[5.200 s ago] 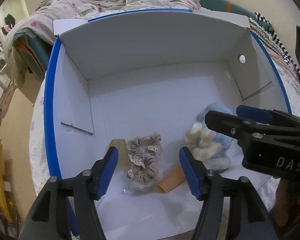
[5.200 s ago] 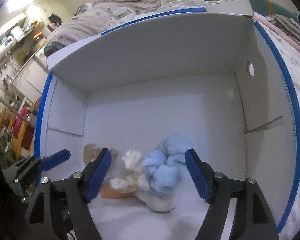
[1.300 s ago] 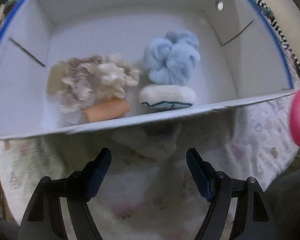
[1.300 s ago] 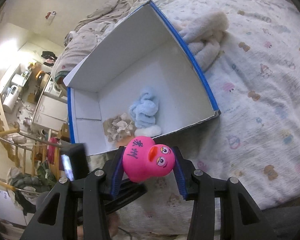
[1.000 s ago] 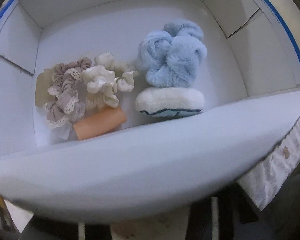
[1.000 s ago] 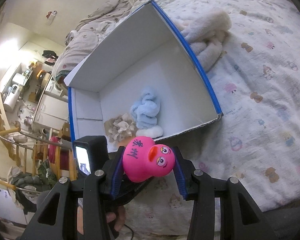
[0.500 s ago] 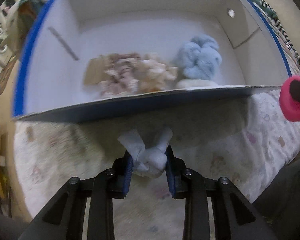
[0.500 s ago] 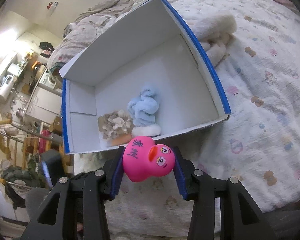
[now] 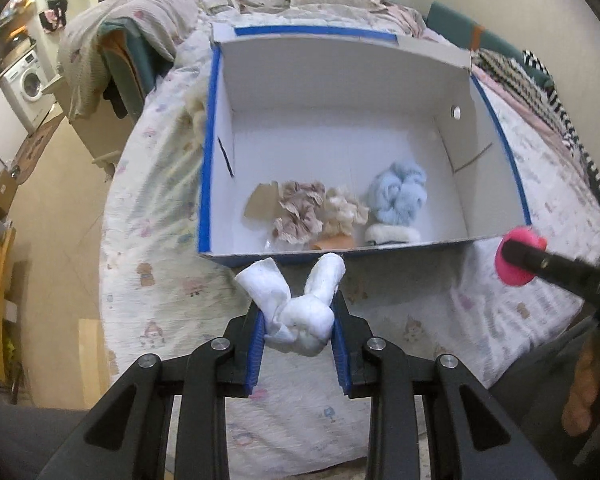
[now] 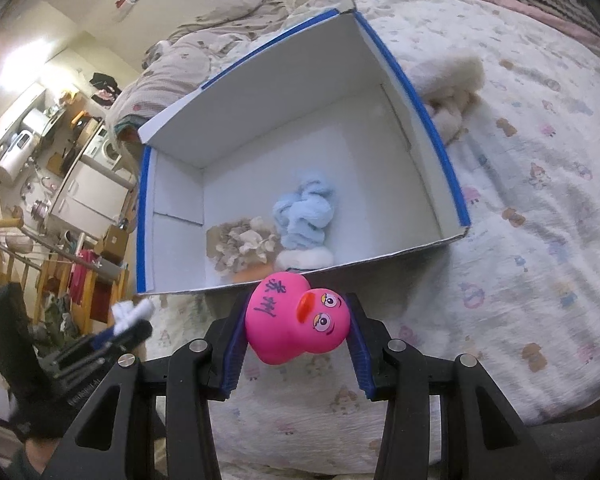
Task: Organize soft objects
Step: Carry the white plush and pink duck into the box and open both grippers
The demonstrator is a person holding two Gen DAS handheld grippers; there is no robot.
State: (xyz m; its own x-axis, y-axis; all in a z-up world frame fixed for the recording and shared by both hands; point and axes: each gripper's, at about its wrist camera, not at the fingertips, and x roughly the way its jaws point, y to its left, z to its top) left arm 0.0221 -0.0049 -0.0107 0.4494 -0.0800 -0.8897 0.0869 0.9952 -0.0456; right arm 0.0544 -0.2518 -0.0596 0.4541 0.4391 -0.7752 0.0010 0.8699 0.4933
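My left gripper (image 9: 298, 328) is shut on a white knotted cloth (image 9: 300, 312) and holds it above the bedsheet, just in front of the white box with blue edges (image 9: 206, 184). My right gripper (image 10: 296, 332) is shut on a pink rubber duck (image 10: 298, 326), also in front of the box (image 10: 440, 144). Inside the box lie a beige scrunchie (image 9: 298, 212), a cream scrunchie (image 9: 344, 210), a light blue fluffy piece (image 9: 400, 192), a white pad (image 9: 392, 234) and an orange piece (image 9: 334, 243). The duck shows at the right of the left wrist view (image 9: 516, 260).
The box sits on a patterned bedsheet (image 10: 540, 240). A cream fluffy blanket (image 10: 452, 92) lies against the box's right side. Rumpled bedding (image 9: 188, 8) lies behind it. The bed's left edge drops to the floor (image 9: 52, 200), with furniture and a washing machine (image 9: 24, 80) beyond.
My left gripper closed on the white cloth and lifted it, pulling back from the box. My right gripper keeps hold of the duck and has drawn a little nearer the box.
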